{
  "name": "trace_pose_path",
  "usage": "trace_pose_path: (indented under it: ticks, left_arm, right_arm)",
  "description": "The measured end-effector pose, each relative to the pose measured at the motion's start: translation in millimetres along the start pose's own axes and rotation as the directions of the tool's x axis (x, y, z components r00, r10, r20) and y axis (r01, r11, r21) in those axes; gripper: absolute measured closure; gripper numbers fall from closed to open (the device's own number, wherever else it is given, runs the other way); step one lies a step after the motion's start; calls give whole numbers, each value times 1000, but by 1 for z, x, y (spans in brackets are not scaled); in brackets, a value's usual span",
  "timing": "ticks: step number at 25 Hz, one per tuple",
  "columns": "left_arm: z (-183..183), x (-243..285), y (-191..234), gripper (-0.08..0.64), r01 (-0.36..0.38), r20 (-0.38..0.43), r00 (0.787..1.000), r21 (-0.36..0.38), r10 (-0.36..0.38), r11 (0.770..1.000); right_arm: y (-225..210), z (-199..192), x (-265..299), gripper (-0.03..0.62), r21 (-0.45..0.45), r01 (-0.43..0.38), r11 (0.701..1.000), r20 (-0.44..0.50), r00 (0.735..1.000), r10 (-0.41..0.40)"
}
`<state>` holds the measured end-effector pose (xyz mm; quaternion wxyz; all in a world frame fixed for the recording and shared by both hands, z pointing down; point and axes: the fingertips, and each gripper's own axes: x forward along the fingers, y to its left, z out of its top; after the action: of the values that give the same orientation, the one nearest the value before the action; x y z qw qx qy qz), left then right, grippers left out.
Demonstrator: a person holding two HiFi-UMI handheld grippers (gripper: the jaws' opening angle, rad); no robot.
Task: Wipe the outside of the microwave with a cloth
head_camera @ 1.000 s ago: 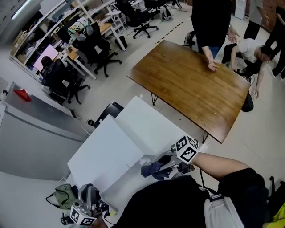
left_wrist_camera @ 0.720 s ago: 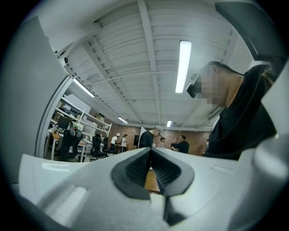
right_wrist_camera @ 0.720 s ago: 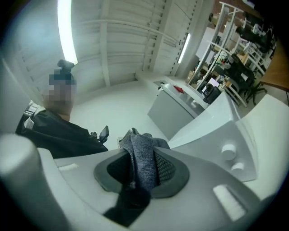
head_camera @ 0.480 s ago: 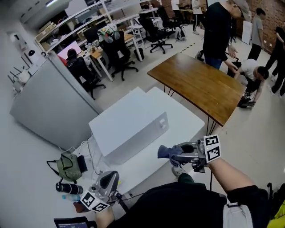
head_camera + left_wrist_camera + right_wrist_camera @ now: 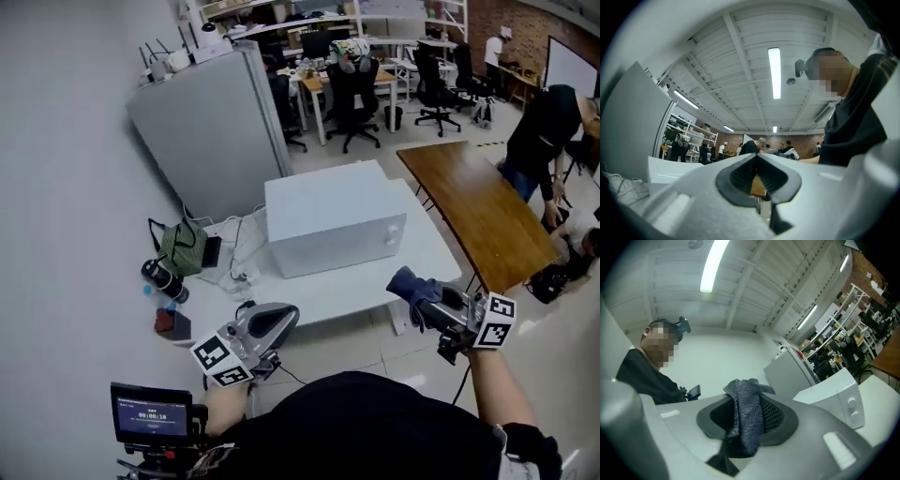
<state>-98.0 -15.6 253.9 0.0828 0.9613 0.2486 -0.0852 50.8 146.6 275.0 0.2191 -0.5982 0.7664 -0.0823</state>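
microwave (image 5: pixel 333 230) stands on the white desk (image 5: pixel 309 302), well apart from both tools. the right hand-held gripper (image 5: pixel 419 292) is clamped on a dark blue cloth (image 5: pixel 746 420), off the desk's near edge. the left hand-held gripper (image 5: pixel 284 318) has its jaws together on nothing.

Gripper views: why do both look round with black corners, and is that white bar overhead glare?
Left gripper view: a wide-angle lens bows the ceiling beams and darkens the corners; the ceiling strip light burns out white. Right gripper view: same bowing, a strip light blown out, the cloth crisp. Head view: milder curve, even light.
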Motion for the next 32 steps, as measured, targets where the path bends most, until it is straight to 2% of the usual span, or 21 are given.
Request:
trace_pose_path:
  ticks: [3,8,11,14,16,19,22,27,32]
  left_arm:
    - [-16,17,-46,555,-58,25,998,-21,59,998]
    - [-42,56,-94,555,-50,32,998,-45,52,998]
    - [-35,56,-129,555,-117,10,993,-26,117,993]
    - [-16,37,-153,555,-168,24,985,-6,168,986]
    - [-6,23,-158,555,-183,44,982,-8,183,983]
    - [-10,13,-157,555,-187,44,981,6,187,982]
    - [-11,4,-156,555,-185,28,982,23,184,982]
    - [19,-31,-160,555,-184,35,982,21,183,983]
    - [16,-61,-153,555,-180,30,983,10,180,984]
  right_arm:
    - [17,-5,-38,480,-4,-43,999,-38,998,42]
    - [22,-5,-94,489,-40,-34,999,-74,997,31]
    - [29,3,-107,492,-28,-54,998,-95,994,51]
    - [53,8,-108,494,-36,-67,997,-109,992,62]
    - [68,6,-102,494,-61,-72,996,-130,989,63]
    - [71,0,-94,495,-90,-81,993,-136,988,69]
    - [75,-5,-85,495,-96,-89,991,-123,989,76]
    - [117,-6,-51,496,-109,-102,989,-151,985,85]
    - [132,-28,-29,497,-117,-99,988,-174,982,78]
